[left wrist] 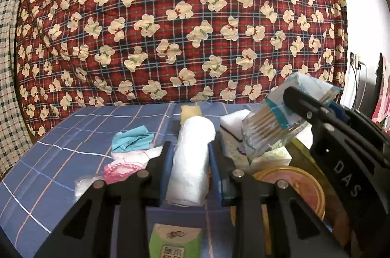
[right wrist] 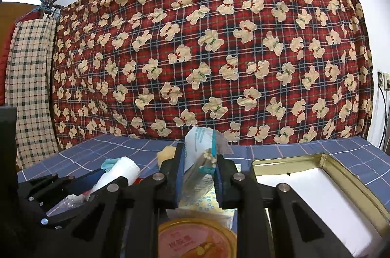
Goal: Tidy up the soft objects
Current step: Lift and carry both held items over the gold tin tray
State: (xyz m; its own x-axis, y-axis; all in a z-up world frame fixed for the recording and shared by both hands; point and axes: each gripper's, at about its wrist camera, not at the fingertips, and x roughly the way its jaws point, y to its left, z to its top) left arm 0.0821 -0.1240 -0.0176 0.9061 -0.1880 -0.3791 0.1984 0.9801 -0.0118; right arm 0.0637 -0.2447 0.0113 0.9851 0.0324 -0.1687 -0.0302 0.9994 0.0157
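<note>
Soft objects being sorted: left gripper [left wrist: 190, 155] clamping white roll [left wrist: 192, 150]; right gripper [right wrist: 199, 175] pinching cotton-swab bag [right wrist: 202, 155] (lifted), likely needing placement in tin [right wrist: 326, 160] at three o'clock.

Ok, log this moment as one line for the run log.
left gripper: shut on white roll | right gripper: shut on cotton swab bag | gold tin: open

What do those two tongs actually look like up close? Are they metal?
They look like matte black plastic. The left tongs and right tongs each have two flat fingers with blue pads inside, jointed linkage bars and round silver pivot pins. The right one carries raised letters, DAS. No cables or sleeves show.
</note>
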